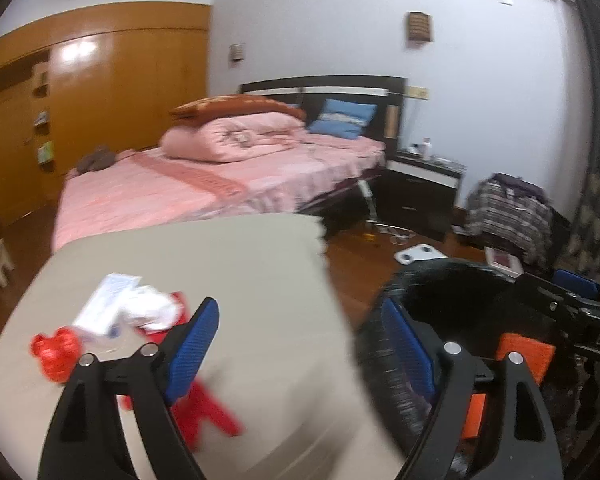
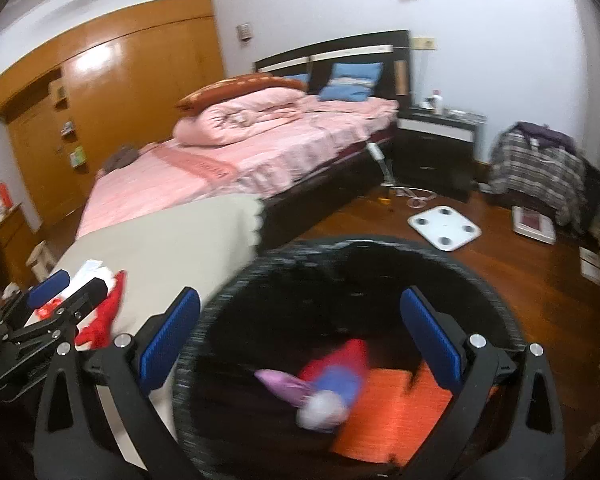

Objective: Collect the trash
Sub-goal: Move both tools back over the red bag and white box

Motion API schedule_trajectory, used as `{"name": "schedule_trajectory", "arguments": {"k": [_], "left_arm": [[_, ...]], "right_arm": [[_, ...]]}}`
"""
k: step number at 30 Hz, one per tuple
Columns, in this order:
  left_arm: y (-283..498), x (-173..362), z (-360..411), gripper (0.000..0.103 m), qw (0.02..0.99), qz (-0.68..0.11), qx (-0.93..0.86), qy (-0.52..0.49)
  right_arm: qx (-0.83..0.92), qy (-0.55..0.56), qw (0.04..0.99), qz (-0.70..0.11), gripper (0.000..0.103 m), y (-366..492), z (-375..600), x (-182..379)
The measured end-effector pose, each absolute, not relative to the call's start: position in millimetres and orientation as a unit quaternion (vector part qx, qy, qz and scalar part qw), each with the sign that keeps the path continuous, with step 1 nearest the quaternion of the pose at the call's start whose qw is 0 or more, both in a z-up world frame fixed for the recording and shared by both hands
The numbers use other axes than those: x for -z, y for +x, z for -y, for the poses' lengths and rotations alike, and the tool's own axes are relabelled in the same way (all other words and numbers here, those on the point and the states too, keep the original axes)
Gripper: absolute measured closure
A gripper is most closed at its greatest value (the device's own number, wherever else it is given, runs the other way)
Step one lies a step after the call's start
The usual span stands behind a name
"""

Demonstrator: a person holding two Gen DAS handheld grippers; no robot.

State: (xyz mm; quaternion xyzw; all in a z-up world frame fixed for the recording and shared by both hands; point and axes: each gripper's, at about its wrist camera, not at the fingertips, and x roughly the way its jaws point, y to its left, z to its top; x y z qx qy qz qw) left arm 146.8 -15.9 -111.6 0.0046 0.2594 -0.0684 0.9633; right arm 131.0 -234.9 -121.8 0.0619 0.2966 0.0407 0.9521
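Right gripper [image 2: 300,330] fingers spread over the black bin [image 2: 228,300], blurry trash [image 2: 324,384] low in the frame, left gripper [image 1: 300,344] fingers spread, nothing held, red scraps [image 1: 56,352] on the table [image 1: 220,264] at lower left.

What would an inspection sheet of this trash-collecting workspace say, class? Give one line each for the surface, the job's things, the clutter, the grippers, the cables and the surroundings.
Surface: beige cloth-covered table beside the bed.
Job's things: black mesh bin holds an orange packet and a red-blue-purple wrapper, blurred; red scraps and white paper lie on the table.
Clutter: white scale on the wooden floor.
Grippers: left gripper open, empty, at the table's edge; right gripper open, empty, over the bin.
Cables: white cord coiled near the nightstand.
Surroundings: pink bed, wooden wardrobe.
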Motion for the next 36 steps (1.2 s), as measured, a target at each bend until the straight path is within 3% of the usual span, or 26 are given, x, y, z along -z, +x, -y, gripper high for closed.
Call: {"name": "schedule_trajectory", "arguments": {"k": [18, 36], "left_arm": [[128, 136, -147, 0.021, 0.954, -0.287, -0.081, -0.010], [165, 181, -207, 0.020, 0.934, -0.336, -0.118, -0.036]], "right_arm": [[-0.151, 0.016, 0.936, -0.317, 0.005, 181, 72, 139], [-0.146, -0.007, 0.931, -0.335, 0.005, 209, 20, 175]]}}
